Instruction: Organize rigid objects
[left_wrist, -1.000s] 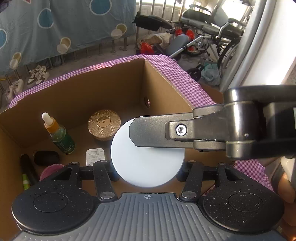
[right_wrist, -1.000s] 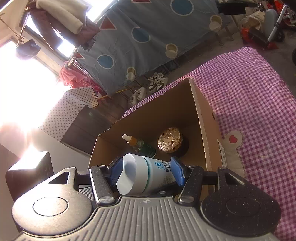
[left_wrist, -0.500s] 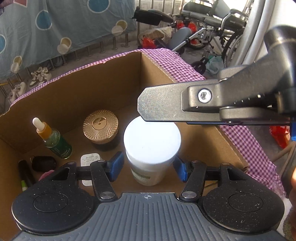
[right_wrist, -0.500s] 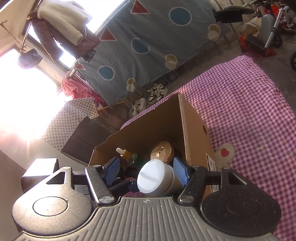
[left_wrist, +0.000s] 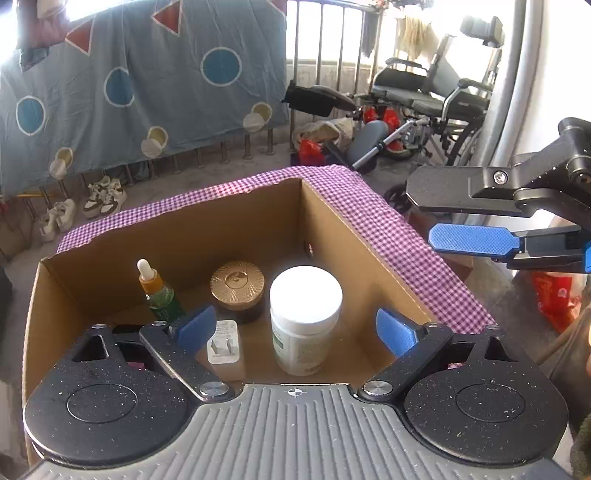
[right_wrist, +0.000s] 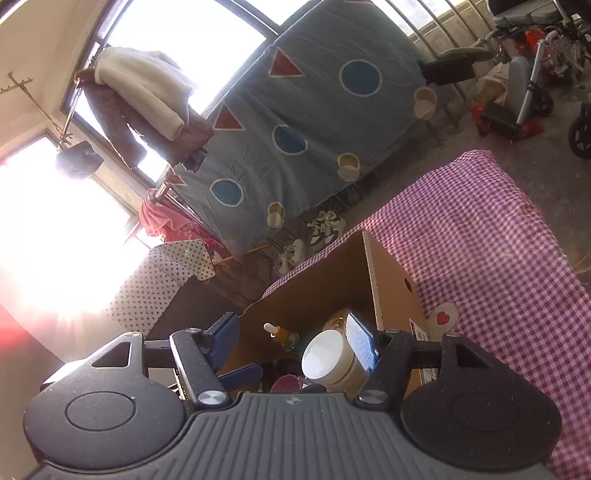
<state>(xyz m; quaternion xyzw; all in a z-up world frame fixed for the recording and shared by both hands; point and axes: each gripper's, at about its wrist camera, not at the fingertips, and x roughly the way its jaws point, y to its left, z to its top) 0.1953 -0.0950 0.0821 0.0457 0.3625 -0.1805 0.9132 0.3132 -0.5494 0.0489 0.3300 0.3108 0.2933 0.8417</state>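
- Jar (left_wrist: 305, 317) has been let go and is now stood upright on the box (left_wrist: 236, 218) floor, right of the gold tin (left_wrist: 237, 284), plug (left_wrist: 223, 343) at its near left.
- Left gripper (left_wrist: 295, 326) jaws have just been thrown wide; jar sits between them, untouched. Right gripper (right_wrist: 291, 341) jaws have opened too, nothing pinched.
- So this item looks stowed, I guess.
- Left view gives the tidy layout, dropper (left_wrist: 157, 291) included; right view adds the bare checked cloth (right_wrist: 491, 266) right of the box.
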